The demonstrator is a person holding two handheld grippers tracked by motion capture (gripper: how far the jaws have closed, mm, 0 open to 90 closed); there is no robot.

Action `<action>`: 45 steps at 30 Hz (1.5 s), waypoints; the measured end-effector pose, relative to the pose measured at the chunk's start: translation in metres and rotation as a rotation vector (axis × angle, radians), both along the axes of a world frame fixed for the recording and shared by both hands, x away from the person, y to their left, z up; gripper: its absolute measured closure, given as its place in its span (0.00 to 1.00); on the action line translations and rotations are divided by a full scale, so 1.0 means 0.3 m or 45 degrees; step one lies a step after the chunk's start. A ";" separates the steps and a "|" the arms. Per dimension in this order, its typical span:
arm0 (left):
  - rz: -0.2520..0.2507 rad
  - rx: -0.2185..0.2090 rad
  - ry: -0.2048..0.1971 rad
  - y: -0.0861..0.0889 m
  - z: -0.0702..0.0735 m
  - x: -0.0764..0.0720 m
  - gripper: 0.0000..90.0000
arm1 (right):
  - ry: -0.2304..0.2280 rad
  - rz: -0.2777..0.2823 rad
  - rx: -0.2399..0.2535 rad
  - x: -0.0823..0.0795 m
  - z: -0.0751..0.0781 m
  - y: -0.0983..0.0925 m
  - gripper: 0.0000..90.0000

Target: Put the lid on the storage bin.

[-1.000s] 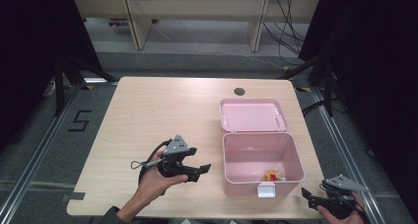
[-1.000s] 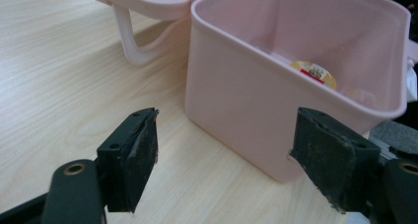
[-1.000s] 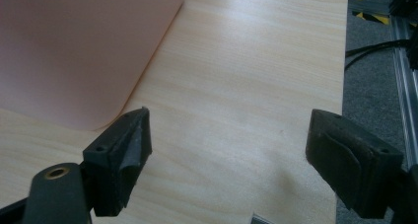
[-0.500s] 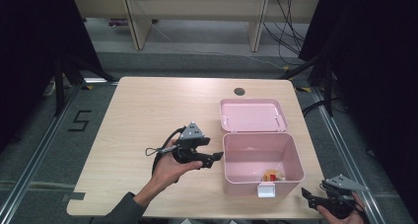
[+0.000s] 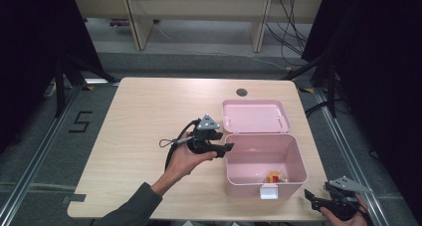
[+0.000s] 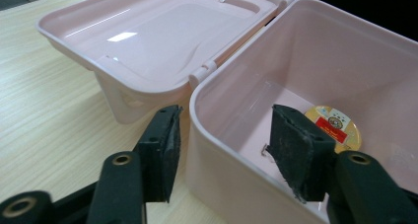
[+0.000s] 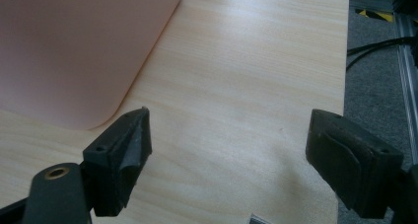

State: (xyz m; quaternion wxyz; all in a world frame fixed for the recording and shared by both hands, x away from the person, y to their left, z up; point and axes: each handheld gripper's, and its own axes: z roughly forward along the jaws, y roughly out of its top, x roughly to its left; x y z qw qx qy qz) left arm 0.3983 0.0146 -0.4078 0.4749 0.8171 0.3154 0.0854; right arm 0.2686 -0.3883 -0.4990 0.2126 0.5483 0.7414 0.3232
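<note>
While the left gripper has been closing astride the pink box's wall (pads not pressing), the right gripper gapes near the desk's right edge.

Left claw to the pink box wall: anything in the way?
Nothing visible. The left claw already straddles the near wall of the pink box, one pad outside, one inside. Its jaws have just been closing, with gaps showing on both sides of the wall.
</note>
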 end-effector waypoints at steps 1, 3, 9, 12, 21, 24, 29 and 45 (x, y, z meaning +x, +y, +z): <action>0.006 0.006 -0.001 -0.005 -0.001 0.004 0.52 | 0.001 0.001 -0.001 0.000 0.000 0.000 0.21; 0.002 0.038 0.004 -0.011 -0.003 0.013 0.55 | -0.009 0.009 -0.021 0.001 0.002 -0.002 0.21; 0.000 0.102 0.021 -0.034 -0.017 0.038 0.63 | -0.008 0.012 -0.027 0.003 -0.002 -0.001 0.21; 0.004 0.128 0.018 -0.043 -0.021 0.048 0.67 | 0.020 -0.014 0.012 -0.001 -0.002 0.008 0.21; 0.016 0.160 0.028 -0.071 -0.026 0.068 0.77 | 0.006 0.014 0.001 0.006 -0.005 0.002 0.21; 0.012 0.184 0.020 -0.080 -0.024 0.073 0.79 | 0.005 0.005 0.001 0.004 -0.008 0.004 0.21; 0.014 0.209 0.017 -0.089 -0.020 0.080 0.84 | -0.014 0.035 -0.027 0.012 -0.002 -0.004 0.21; 0.026 0.231 0.010 -0.094 -0.015 0.079 0.86 | -0.030 0.037 0.013 0.201 0.176 -0.016 0.27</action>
